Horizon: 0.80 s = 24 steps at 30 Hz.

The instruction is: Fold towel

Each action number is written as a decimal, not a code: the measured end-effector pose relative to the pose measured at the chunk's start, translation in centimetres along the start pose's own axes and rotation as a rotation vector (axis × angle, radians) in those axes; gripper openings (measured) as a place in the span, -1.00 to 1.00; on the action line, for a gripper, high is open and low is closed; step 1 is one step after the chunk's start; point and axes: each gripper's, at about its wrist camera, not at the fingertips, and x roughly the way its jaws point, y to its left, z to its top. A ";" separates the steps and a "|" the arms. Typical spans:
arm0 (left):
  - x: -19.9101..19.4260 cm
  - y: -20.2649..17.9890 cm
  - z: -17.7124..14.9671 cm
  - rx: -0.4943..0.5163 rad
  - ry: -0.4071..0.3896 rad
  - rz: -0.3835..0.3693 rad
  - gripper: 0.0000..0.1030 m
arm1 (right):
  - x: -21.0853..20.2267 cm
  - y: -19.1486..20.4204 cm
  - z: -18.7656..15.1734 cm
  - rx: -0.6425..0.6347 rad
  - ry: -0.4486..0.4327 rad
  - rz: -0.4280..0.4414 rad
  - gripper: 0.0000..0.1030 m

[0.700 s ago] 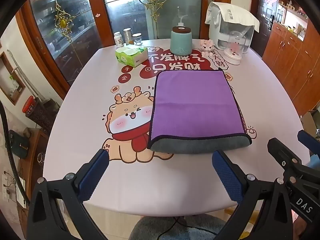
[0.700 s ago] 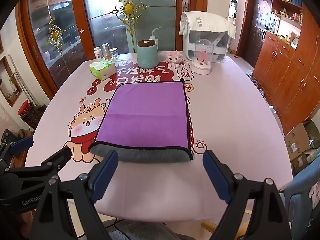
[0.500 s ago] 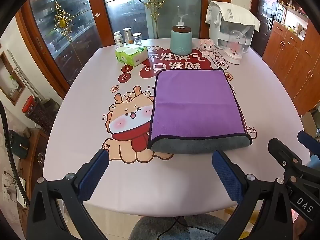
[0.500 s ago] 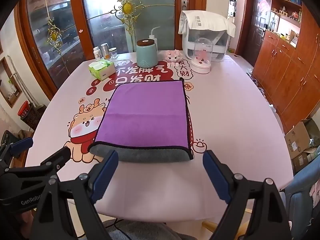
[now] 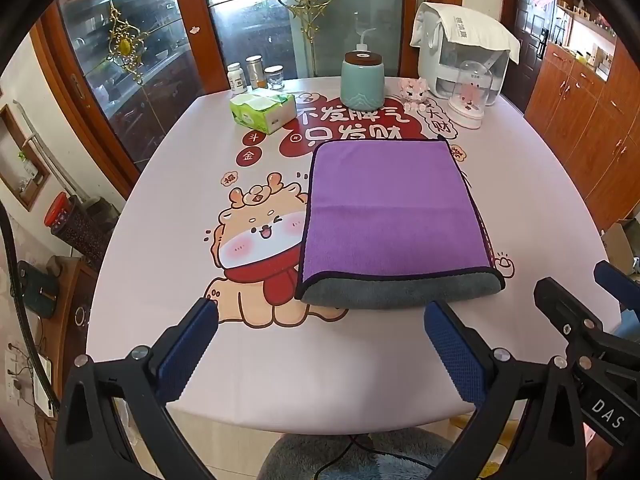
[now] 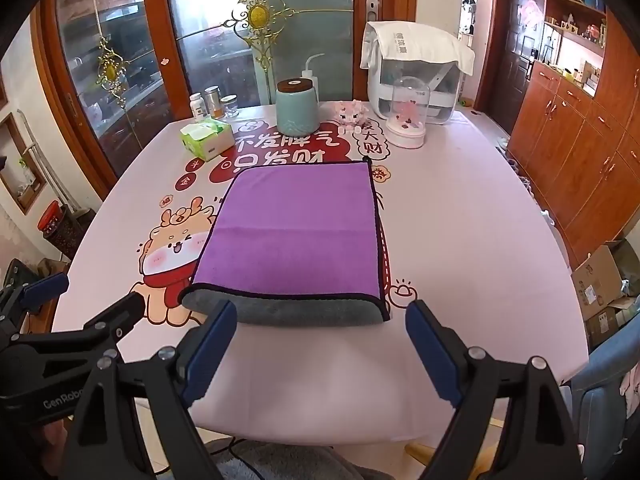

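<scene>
Nothing moved; towel [image 5: 390,216] folded flat, both tools spread.

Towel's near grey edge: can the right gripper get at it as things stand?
Probably yes. The right gripper is open, and only bare table lies between it and the towel.

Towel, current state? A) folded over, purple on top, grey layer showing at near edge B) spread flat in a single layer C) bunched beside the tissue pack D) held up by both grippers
A: the towel lies folded on the table, purple side up, with a grey layer sticking out along its near edge; the left gripper and right gripper are both open and off it.
</scene>
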 end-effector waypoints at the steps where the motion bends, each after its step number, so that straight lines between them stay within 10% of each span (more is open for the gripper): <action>1: 0.0 0.0 0.0 -0.001 -0.001 0.000 0.99 | 0.0 0.1 0.0 -0.002 -0.001 0.001 0.69; 24: 0.1 0.0 -0.1 -0.002 0.000 -0.002 0.99 | -0.2 0.1 -0.1 -0.007 -0.007 0.007 0.69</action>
